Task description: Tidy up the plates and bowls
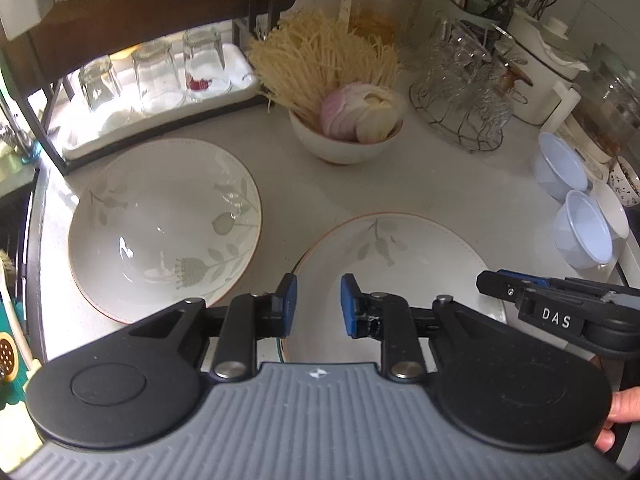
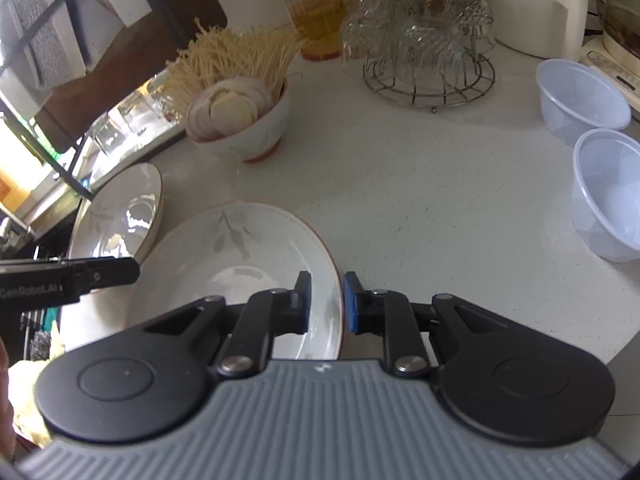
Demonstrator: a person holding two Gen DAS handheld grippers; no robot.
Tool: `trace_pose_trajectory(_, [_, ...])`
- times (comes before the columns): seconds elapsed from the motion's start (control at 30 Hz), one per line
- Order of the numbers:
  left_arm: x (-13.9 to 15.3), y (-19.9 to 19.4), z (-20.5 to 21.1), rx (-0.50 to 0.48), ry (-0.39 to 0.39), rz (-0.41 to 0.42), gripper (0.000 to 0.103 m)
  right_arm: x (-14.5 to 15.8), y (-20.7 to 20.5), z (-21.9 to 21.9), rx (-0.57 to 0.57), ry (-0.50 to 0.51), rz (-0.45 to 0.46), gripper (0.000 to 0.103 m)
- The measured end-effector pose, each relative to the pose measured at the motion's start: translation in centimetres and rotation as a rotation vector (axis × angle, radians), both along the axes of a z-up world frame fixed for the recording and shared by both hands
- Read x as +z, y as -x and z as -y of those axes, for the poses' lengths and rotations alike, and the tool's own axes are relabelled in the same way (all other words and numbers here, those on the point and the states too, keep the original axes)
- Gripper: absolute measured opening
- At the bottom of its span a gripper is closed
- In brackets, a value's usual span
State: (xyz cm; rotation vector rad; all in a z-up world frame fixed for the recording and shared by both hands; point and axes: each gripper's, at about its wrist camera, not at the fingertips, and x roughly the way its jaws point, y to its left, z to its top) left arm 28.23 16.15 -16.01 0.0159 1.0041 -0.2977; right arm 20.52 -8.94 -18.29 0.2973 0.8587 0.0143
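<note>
Both grippers point steeply down at a white speckled worktop (image 2: 440, 200). The left gripper (image 1: 316, 304) hangs over the near rim of a white plate with a grey leaf pattern (image 1: 400, 248); its blue pads stand a little apart and nothing is pinched between them (the plate's rim shows in the gap, but the pads do not press on it). The right gripper (image 2: 326, 300) is at the right edge of the same plate (image 2: 240, 248), with the rim passing between its pads; the gap is narrow, and I cannot tell if the pads really press the rim. In the left wrist view the right gripper comes in from the right side, and a finger of the person's hand (image 1: 616, 416) shows at the lower right corner. A second plate with the same pattern (image 1: 164, 224) lies just to the left, apart from the first one. Behind them stands a white bowl with sliced onion and thin noodles (image 1: 344, 136). At the right are two pale blue plastic bowls (image 2: 592, 152), near each other. Further back are a wire rack of glass cups (image 2: 424, 48), a jar with a red lid (image 1: 374, 0) and upturned glasses on a white tray (image 1: 156, 76) under a dark shelf.
</note>
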Motion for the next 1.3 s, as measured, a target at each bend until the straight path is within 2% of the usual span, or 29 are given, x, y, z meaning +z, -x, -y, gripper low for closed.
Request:
trace_pose_trajectory(0.17, [1.9, 0.7, -0.3, -0.031, 0.048, 0.019, 0.030, 2.0, 1.0, 0.2, -0.020, 0.020, 0.052, 0.021])
trace_pose_trajectory(0.43, [6.0, 2.3, -0.6, -0.159, 0.079, 0.083, 0.030, 6.9, 4.6, -1.4, -0.052, 0.033, 0.156, 0.021])
trace_pose_trajectory(0.57, [8.4, 4.6, -0.6, -0.200, 0.051, 0.153, 0.030, 9.1, 6.5, -2.2, -0.055, -0.002, 0.184, 0.021])
trace_pose_trajectory(0.77, [11.0, 8.2, -1.1, -0.158, 0.083, 0.231, 0.030, 11.6, 9.3, -2.1, -0.007, 0.018, 0.235, 0.021])
trace_pose_trajectory(0.83, [11.5, 9.3, -1.0, -0.125, 0.070, 0.246, 0.030, 11.9, 10.0, -1.6, 0.005, 0.011, 0.245, 0.021])
trace_pose_trajectory(1.03, [11.7, 12.3, -0.7, -0.011, 0.129, 0.263, 0.030, 12.3, 11.5, 0.0, 0.079, 0.025, 0.276, 0.021])
trace_pose_trajectory(1.17, [11.5, 14.3, 0.8, 0.042, 0.097, 0.266, 0.031, 12.4, 12.3, 1.3, 0.135, 0.029, 0.295, 0.021])
trace_pose_trajectory(1.3, [11.2, 16.3, 2.2, 0.110, 0.073, 0.260, 0.035, 11.6, 12.3, 2.5, 0.177, 0.012, 0.294, 0.021])
